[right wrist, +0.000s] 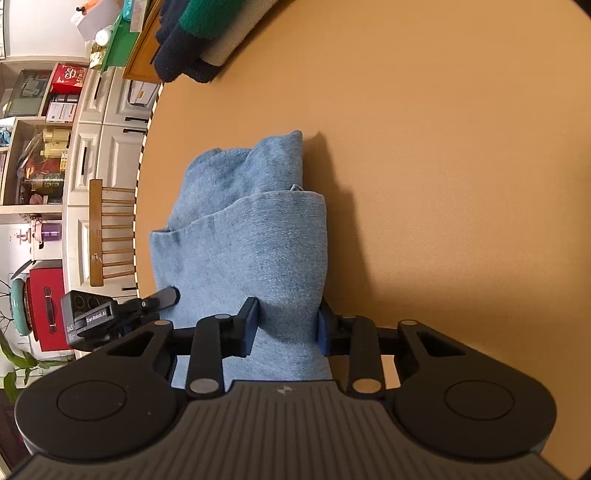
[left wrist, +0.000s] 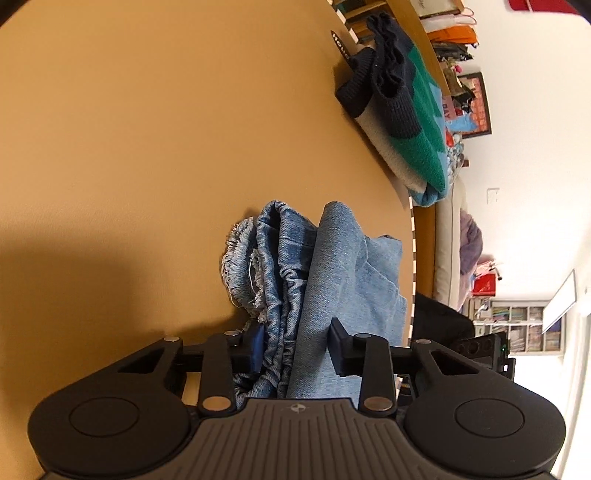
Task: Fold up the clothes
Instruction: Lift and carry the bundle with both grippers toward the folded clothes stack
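Observation:
A folded bundle of light blue jeans (left wrist: pixel 332 273) lies on the tan table (left wrist: pixel 129 147) close to its edge, with a frayed hem and bunched folds showing on one side. My left gripper (left wrist: pixel 297 349) is shut on the near end of the bundle, thick denim filling the gap between its pads. In the right wrist view the same jeans (right wrist: pixel 251 229) appear as a smooth rolled fold. My right gripper (right wrist: pixel 286 326) is shut on that fold, a pad pressing in on each side. Both grippers hold the bundle side by side.
A folded green, navy and cream sweater (left wrist: pixel 406 122) lies farther along the table (right wrist: pixel 461 166), also visible as the sweater (right wrist: pixel 195 33) in the right wrist view. The table's curved edge (right wrist: pixel 142 184) runs right beside the jeans. Beyond it stand a wooden chair (right wrist: pixel 107 236) and cabinets.

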`<state>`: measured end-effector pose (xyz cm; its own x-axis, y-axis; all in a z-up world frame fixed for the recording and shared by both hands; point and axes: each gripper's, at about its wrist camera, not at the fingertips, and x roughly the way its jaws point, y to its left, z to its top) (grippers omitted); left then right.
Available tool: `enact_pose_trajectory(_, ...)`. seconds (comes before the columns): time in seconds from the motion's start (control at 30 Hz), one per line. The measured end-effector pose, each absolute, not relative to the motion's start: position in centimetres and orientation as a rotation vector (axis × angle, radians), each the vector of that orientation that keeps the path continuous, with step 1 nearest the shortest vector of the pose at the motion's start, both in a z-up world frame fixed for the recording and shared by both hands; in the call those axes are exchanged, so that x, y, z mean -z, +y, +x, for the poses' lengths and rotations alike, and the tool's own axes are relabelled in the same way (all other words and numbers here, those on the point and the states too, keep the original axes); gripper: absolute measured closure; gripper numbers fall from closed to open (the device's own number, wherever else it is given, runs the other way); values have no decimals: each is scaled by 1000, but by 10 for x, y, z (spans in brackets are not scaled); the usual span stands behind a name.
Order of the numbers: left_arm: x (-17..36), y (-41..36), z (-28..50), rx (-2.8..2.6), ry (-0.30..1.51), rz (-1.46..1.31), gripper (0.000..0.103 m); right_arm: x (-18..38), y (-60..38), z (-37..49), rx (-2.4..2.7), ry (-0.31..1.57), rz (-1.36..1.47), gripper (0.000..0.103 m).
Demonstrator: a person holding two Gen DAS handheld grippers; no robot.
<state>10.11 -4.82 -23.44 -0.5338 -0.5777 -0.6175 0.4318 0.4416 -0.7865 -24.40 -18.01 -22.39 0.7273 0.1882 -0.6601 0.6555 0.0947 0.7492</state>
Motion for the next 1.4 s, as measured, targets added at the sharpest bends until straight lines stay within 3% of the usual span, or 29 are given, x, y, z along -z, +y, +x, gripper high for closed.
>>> enact_pose_trajectory(0.2,226,-38,101,1259,1726,-171,68,208,-178,-245,399,710,1453,74)
enact_pose_trajectory(0.5,151,-54,103,1325,1639,-264,68,139,-205,-253,387,585,1398,75)
enact_pose_trajectory(0.83,36,-152,130,1326,1472,-420,68,24,-336,-216,376,474,1247,75)
enact_pose_trajectory(0.97,5,-226,141,1273,1420,-397,67,-2,-407,-198,383,469,1210,75)
enact_pose_trajectory(1.13,24,-315,141,1189,1424,-329,67,31,-487,-189,440,492,1237,74)
enact_pose_trajectory(1.4,121,-366,143,1049,1485,-207,66,150,-538,-180,504,565,1343,73)
